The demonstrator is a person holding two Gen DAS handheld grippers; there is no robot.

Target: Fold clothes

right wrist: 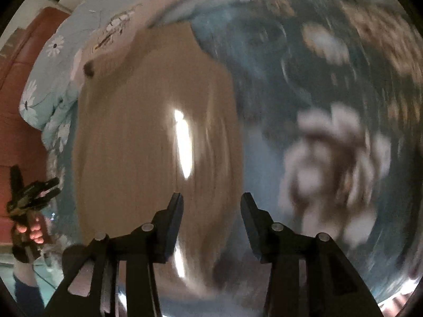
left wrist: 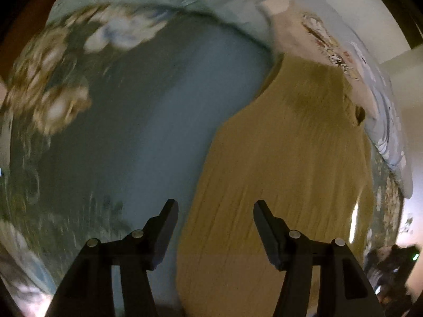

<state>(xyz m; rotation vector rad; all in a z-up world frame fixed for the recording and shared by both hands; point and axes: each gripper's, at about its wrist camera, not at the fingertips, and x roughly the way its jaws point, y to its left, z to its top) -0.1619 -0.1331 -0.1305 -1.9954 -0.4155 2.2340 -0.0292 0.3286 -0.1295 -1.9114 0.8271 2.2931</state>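
Mustard garment (left wrist: 277, 171) lies flat below both gaping, empty claws: left claw (left wrist: 215, 207), right claw (right wrist: 211, 200).

Home bedroom: floral bedsheet (left wrist: 148, 121), floral pillow (right wrist: 50, 79), red headboard (right wrist: 15, 84).

floral bedspread (right wrist: 330, 158) motion-blurred, mustard garment (left wrist: 277, 171) cut off below
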